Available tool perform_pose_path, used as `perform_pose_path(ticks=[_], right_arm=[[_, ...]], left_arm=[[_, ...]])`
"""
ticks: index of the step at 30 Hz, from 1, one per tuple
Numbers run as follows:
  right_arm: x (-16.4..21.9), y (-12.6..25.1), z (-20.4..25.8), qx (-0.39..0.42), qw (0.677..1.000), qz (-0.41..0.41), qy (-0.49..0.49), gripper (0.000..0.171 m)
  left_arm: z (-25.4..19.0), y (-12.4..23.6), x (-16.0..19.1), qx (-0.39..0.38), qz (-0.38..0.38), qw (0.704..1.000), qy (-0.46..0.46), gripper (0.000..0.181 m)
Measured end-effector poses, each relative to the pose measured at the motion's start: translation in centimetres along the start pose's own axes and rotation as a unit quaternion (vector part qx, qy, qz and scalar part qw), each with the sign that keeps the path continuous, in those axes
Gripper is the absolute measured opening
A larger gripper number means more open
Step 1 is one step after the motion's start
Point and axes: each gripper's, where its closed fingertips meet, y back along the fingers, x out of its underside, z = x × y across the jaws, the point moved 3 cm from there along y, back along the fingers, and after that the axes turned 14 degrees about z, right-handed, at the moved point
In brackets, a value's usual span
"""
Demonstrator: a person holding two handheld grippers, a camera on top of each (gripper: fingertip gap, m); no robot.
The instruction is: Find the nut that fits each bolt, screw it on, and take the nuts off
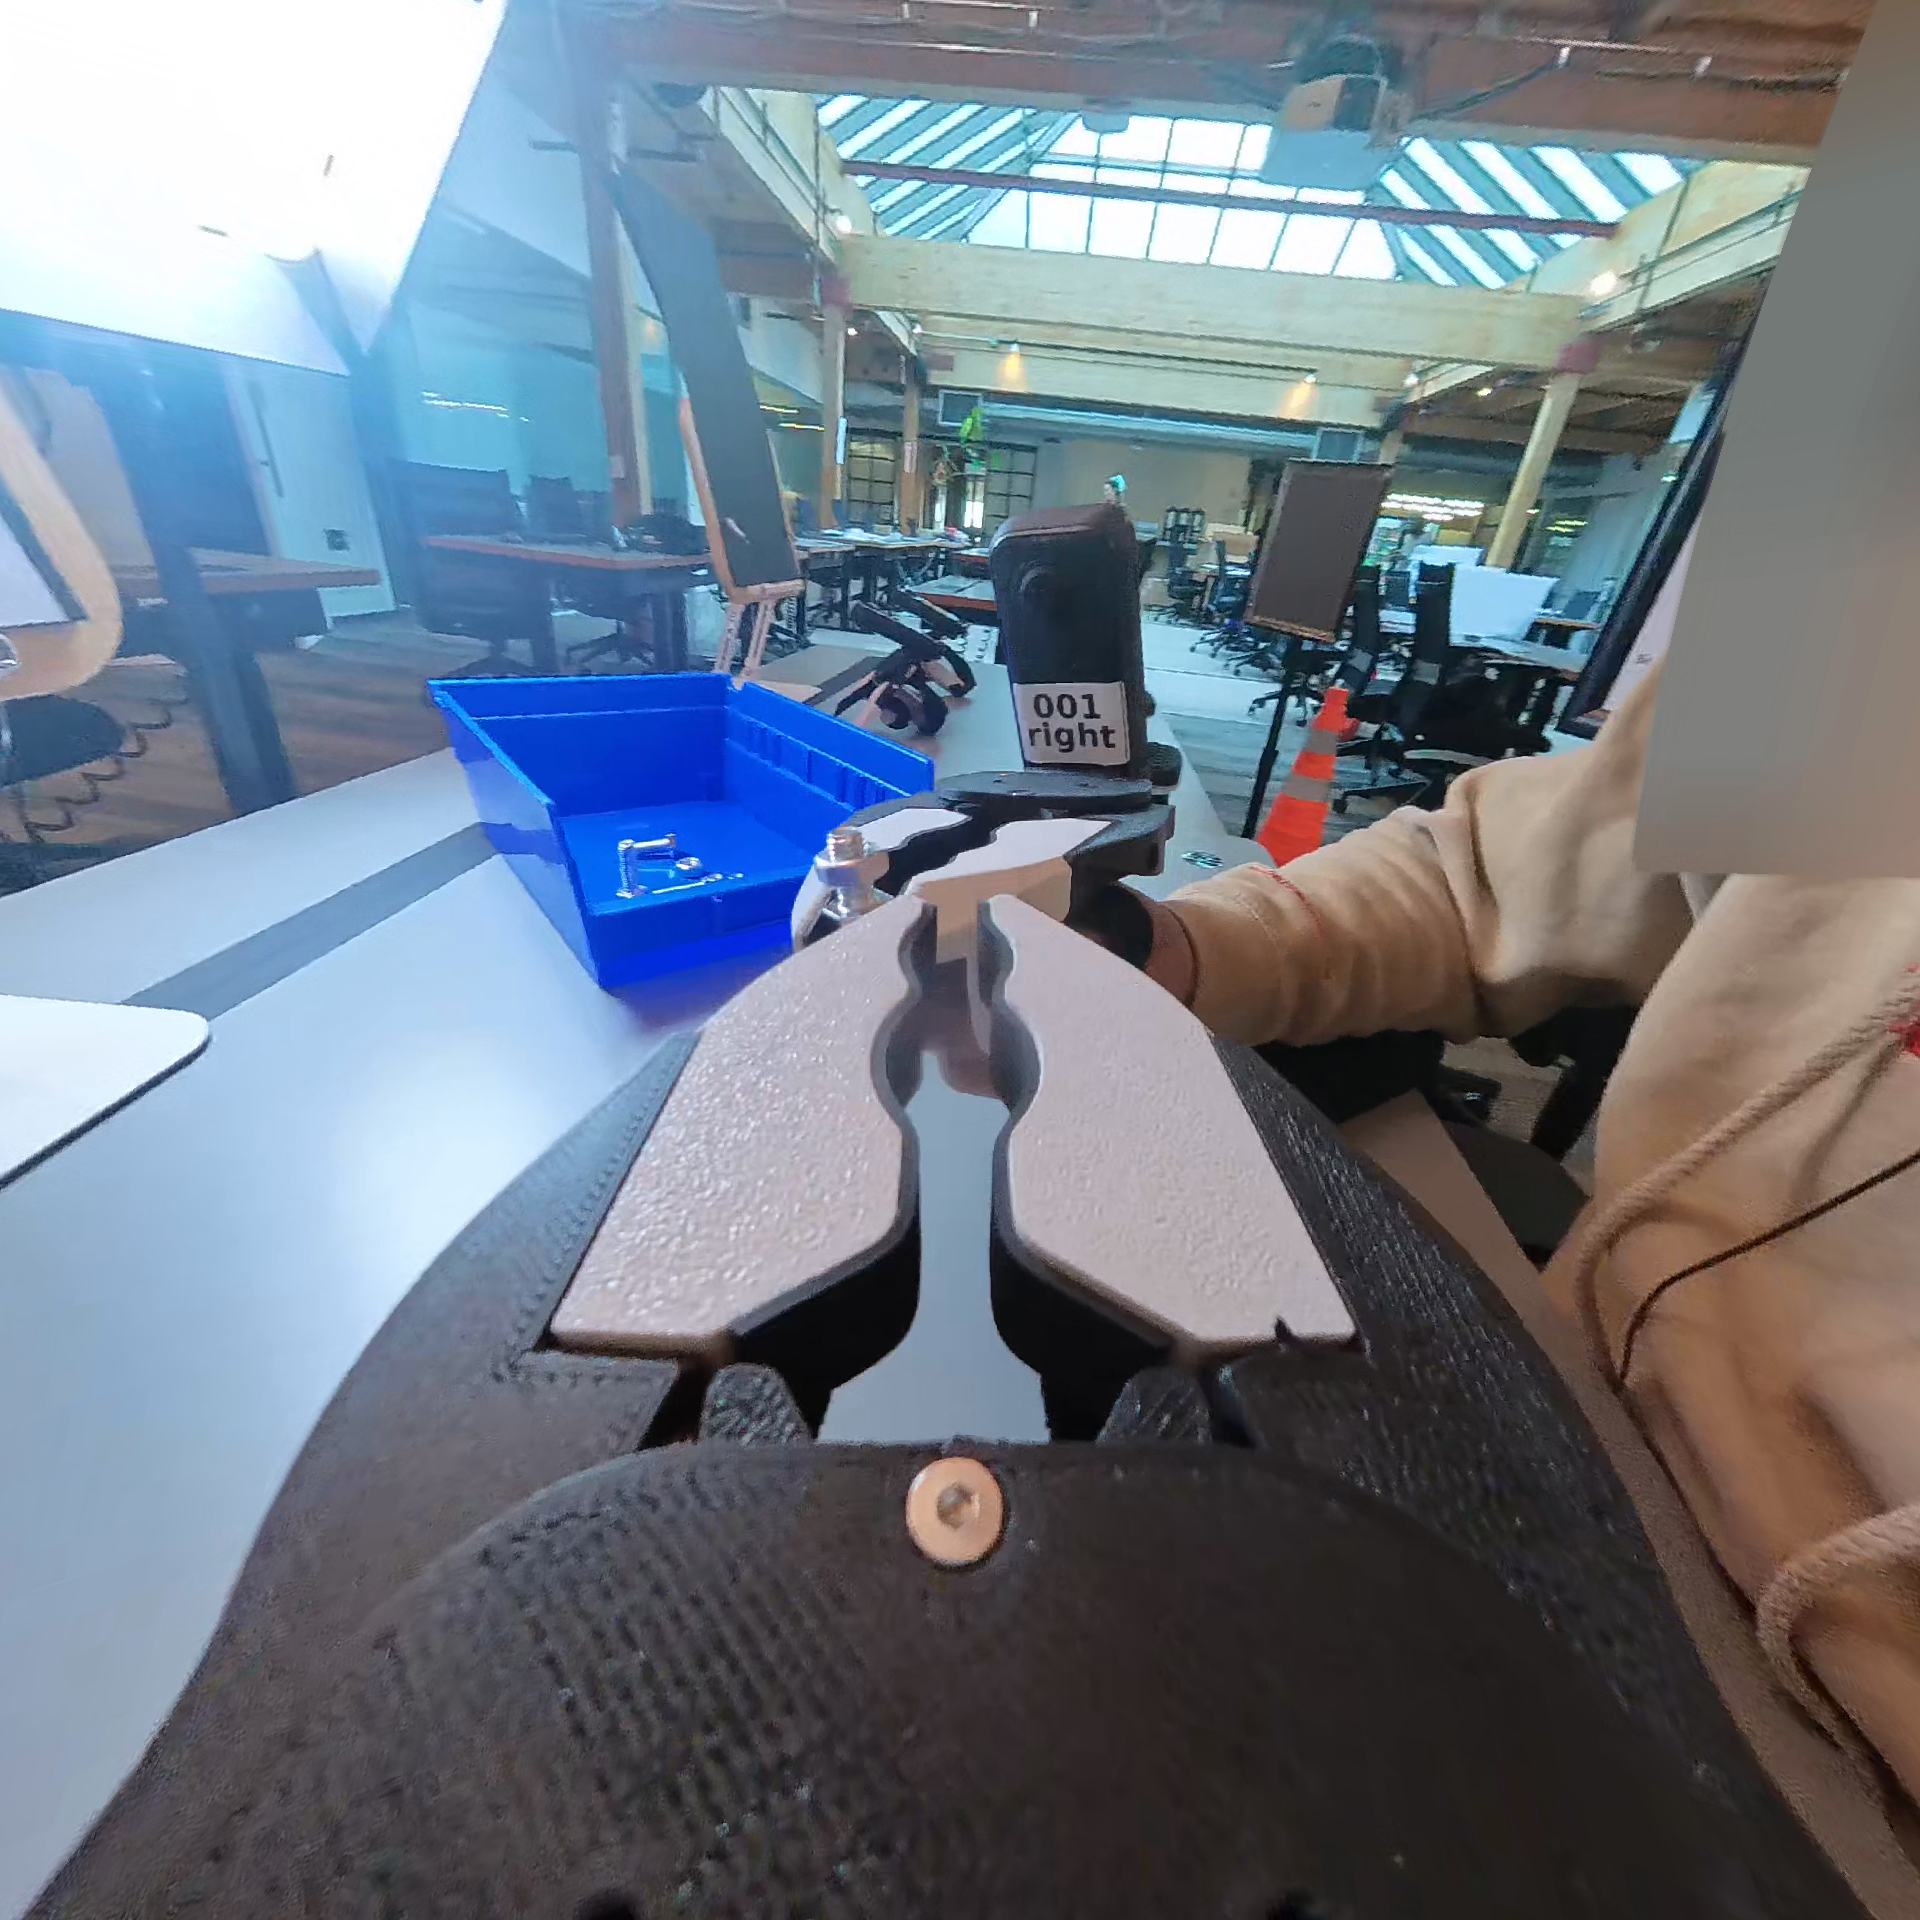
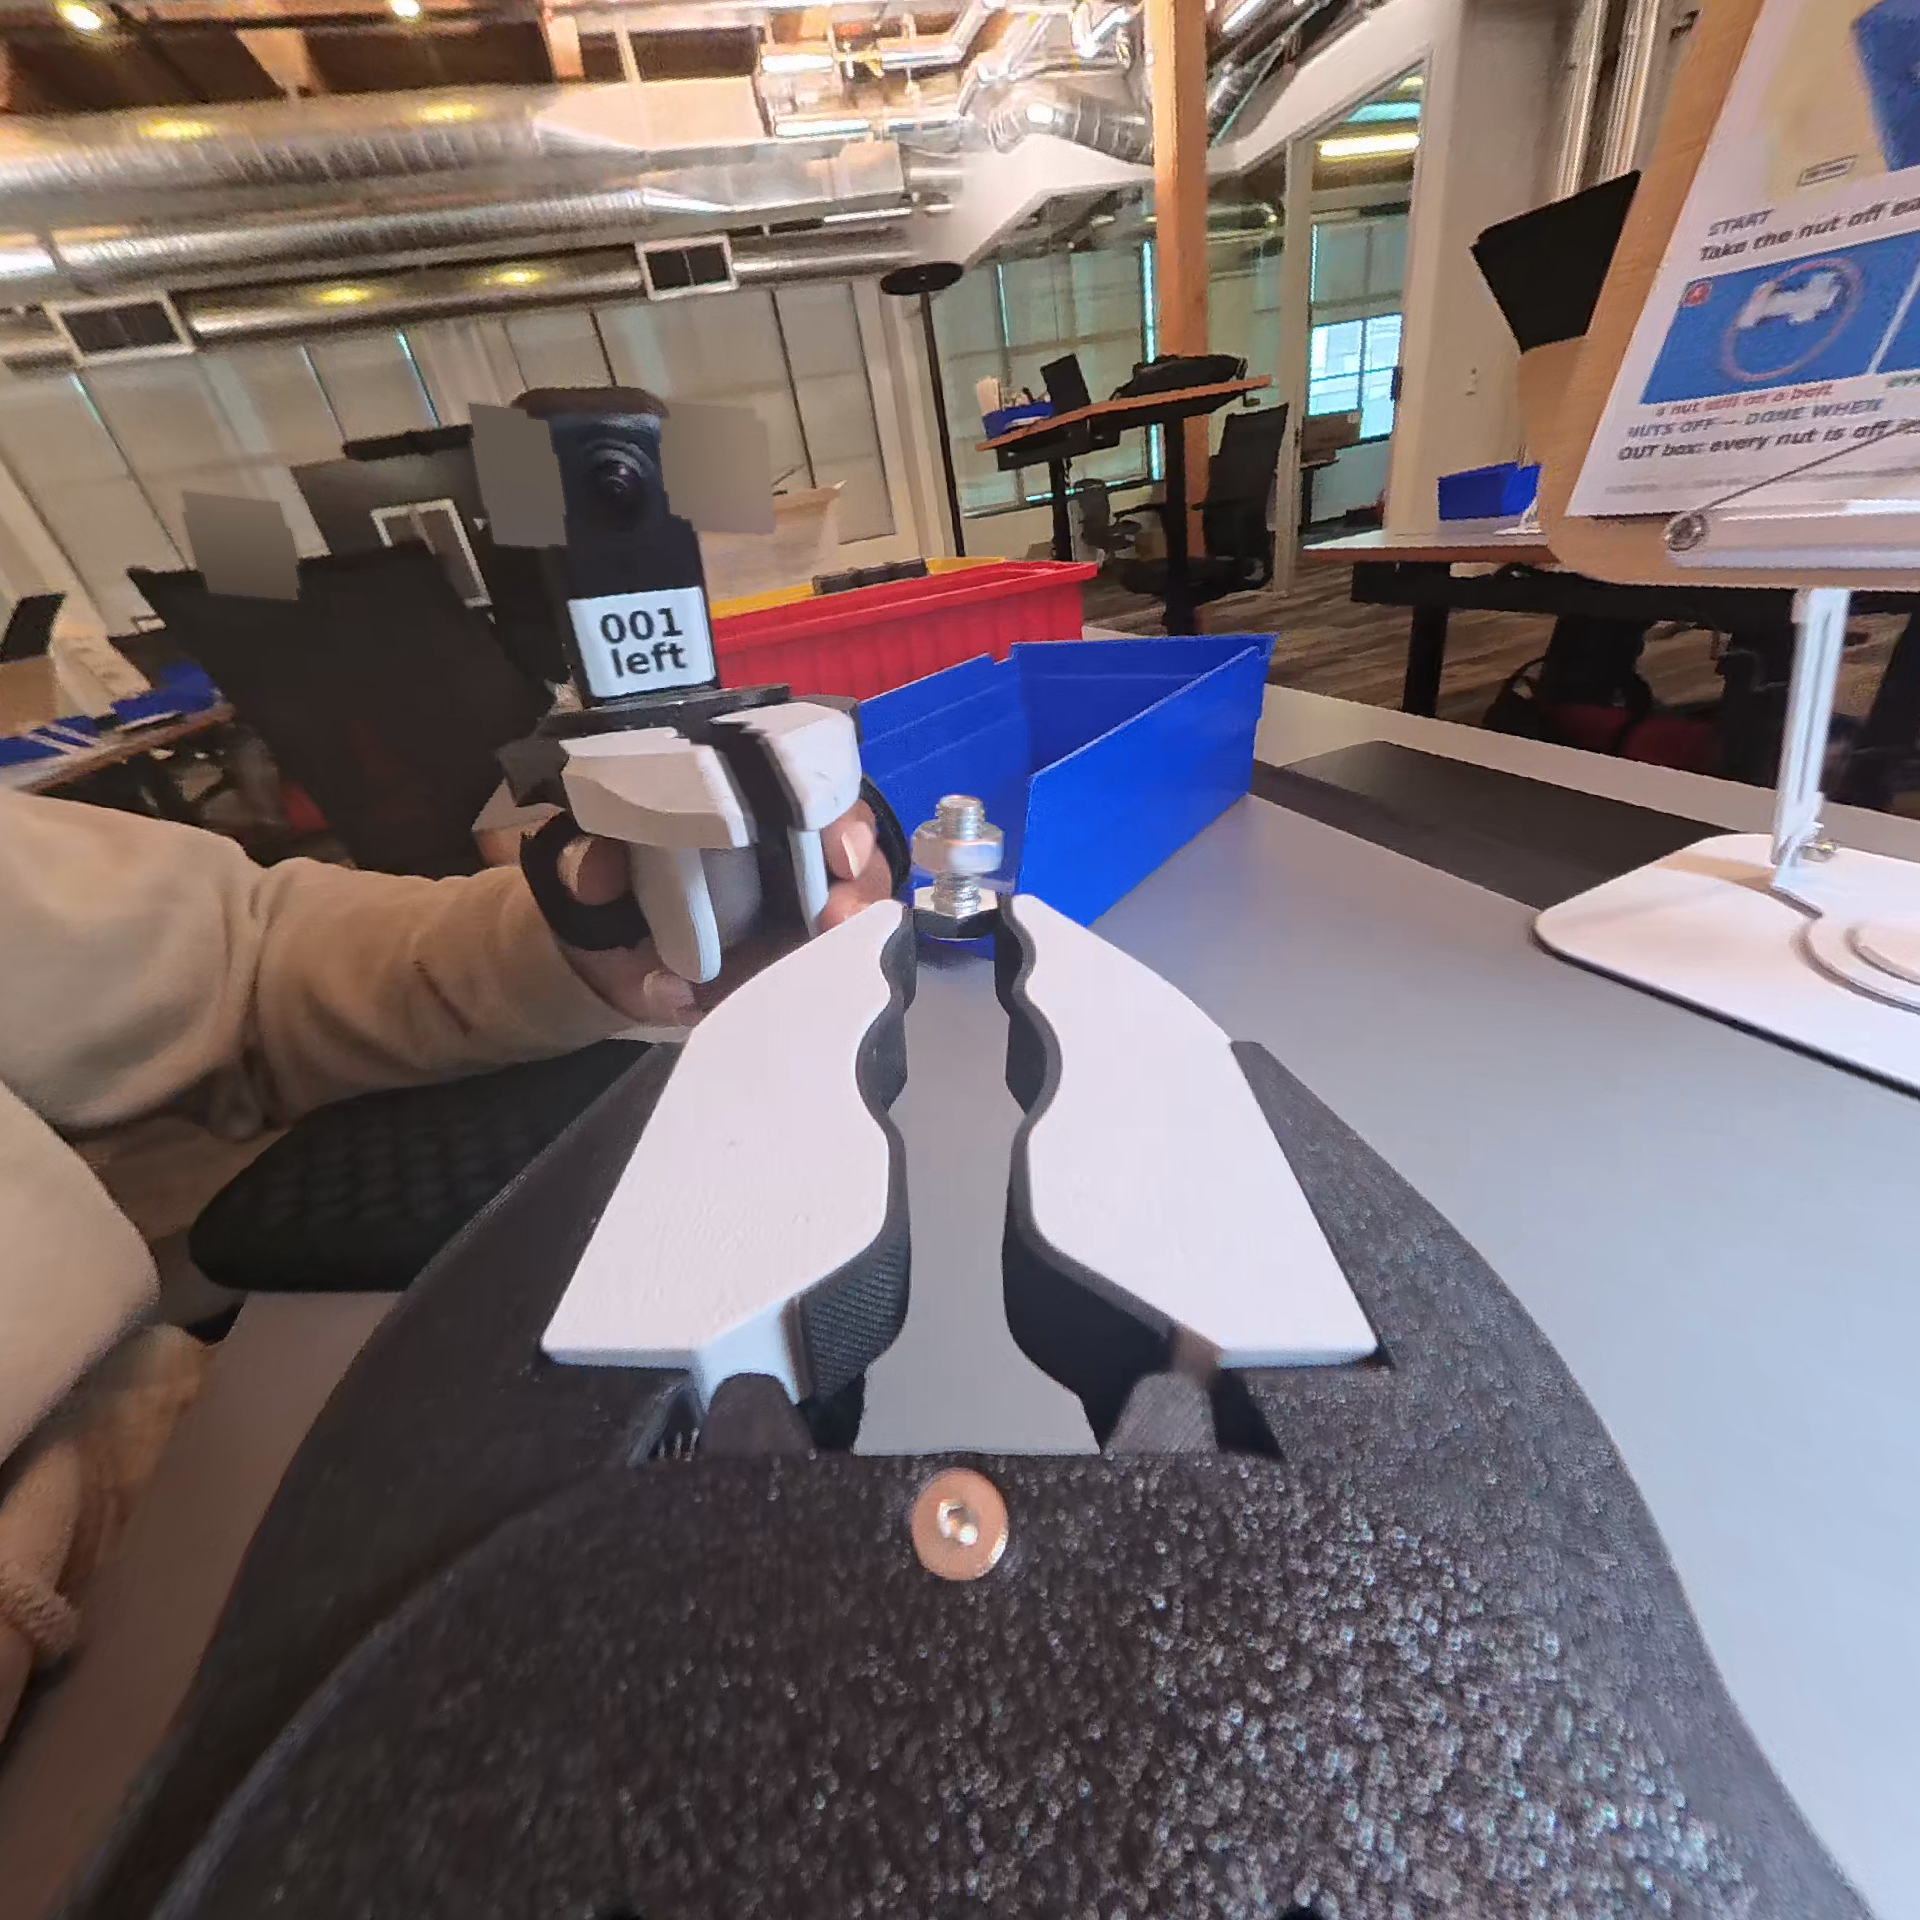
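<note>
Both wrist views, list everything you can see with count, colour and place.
Bolt: one, silver, upright, its head between the right gripper's fingertips.
Nut: one, silver, threaded partway down the bolt.
Bin: one, blue, on the grey table, loose hardware inside.
Crate: one, red, behind the bin.
Instruction stand: one, white, table's right.
Traffic cone: one, orange, on the floor.
Right gripper: shut on the bolt.
Left gripper: shut, empty.

Lettered tag (image 1: pixel 1070 722) per camera (image 1: pixel 1065 603); seemingly printed placard (image 2: pixel 1766 312).

Bolt (image 2: pixel 954 914) head hidden between right tongs (image 2: pixel 954 935); bin (image 1: pixel 665 831) hardware indistinct
</note>
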Motion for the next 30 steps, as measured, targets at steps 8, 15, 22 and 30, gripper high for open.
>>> perform_pose_path(ticks=[8, 15, 22, 30], right_arm=[[0.8, -1.2, 1.8, -0.032, 0.999, 0.027, 0.025, 0.014], [0.3, -0.4, 0.6, -0.017, 1.0, 0.009, 0.004, 0.014], [0.3, -0.9, 1.9, -0.029, 0.999, 0.008, 0.037, 0.014], [0.5, -0.9, 1.7, -0.027, 0.999, 0.012, 0.04, 0.014]], left_arm=[[-0.1, -0.9, 0.6, -0.012, 0.016, 1.0, 0.0, 0.03], [0.4, -0.3, 0.3, -0.017, 0.01, 1.0, -0.001, 0.023], [-0.4, -0.8, 0.5, 0.009, 0.021, 1.0, 0.003, 0.03], [0.1, -0.4, 0.3, -0.007, 0.005, 1.0, -0.005, 0.029]])
